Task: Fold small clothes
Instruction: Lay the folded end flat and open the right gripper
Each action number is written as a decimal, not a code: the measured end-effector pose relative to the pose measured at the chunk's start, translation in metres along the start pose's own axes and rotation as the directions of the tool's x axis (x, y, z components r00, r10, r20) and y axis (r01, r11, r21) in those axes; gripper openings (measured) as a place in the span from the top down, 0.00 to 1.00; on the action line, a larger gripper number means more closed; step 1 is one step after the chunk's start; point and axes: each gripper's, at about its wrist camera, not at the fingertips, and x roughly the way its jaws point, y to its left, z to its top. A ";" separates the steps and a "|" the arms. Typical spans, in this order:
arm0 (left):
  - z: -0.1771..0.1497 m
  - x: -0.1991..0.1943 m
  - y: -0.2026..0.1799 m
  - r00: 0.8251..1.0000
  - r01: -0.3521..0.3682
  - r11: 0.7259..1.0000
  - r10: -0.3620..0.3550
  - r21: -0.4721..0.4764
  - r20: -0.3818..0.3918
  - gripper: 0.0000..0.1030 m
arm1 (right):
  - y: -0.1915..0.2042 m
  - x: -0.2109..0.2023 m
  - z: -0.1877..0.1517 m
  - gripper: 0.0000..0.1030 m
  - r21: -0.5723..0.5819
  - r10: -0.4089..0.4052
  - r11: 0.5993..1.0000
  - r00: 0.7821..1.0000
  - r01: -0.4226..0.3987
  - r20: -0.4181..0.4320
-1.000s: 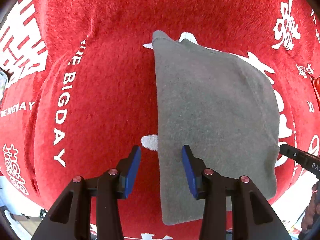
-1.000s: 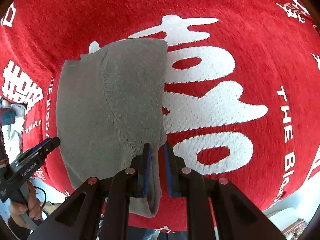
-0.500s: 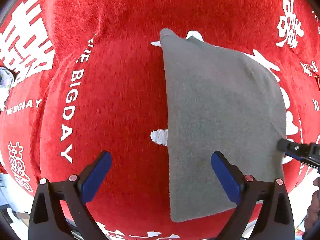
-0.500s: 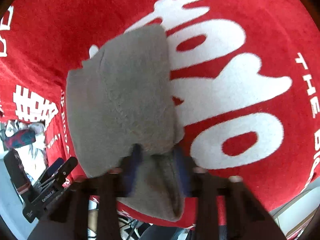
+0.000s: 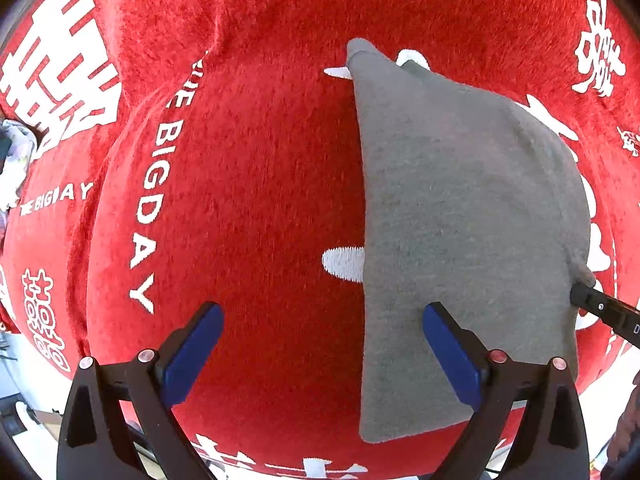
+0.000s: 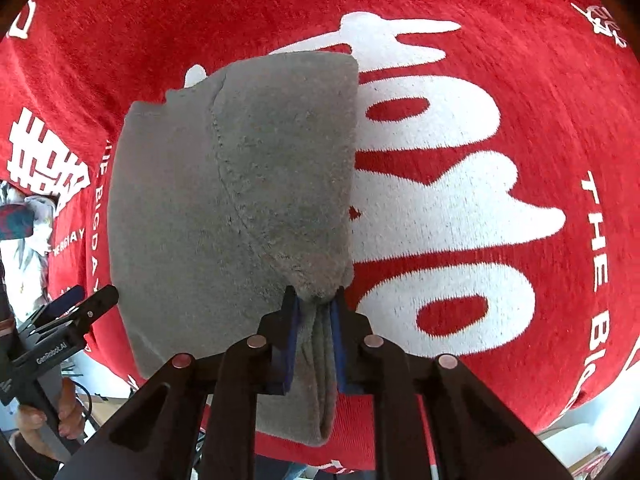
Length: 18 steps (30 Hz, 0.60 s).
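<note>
- Since a second ago, the left gripper (image 5: 322, 354) has spread from a narrow gap to fully wide and has kept that width for the last half second; nothing sits between its blue pads, though its right finger hangs over the left edge of the grey garment (image 5: 460, 240).
- Right gripper (image 6: 314, 336) has its jaws narrow, pinching a bunched fold at the garment's near right corner; they have just been closing after a brief loosening.
- Garment lies folded on the red blanket (image 5: 248, 200), over its big white lettering, near the blanket's front edge.
- Risk, as I judge it: only one corner is held, so lifting it may drag the whole soft stack and undo the fold.
- That thick pinch could slip, dropping the layers unevenly.
- With the front edge so close, a tug may pull the cloth off.
</note>
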 end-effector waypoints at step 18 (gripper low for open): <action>-0.003 -0.007 -0.002 1.000 -0.004 1.000 0.004 0.004 -0.012 0.03 | -0.003 -0.022 -0.012 0.84 0.066 -0.019 0.998 1.000 0.018 0.002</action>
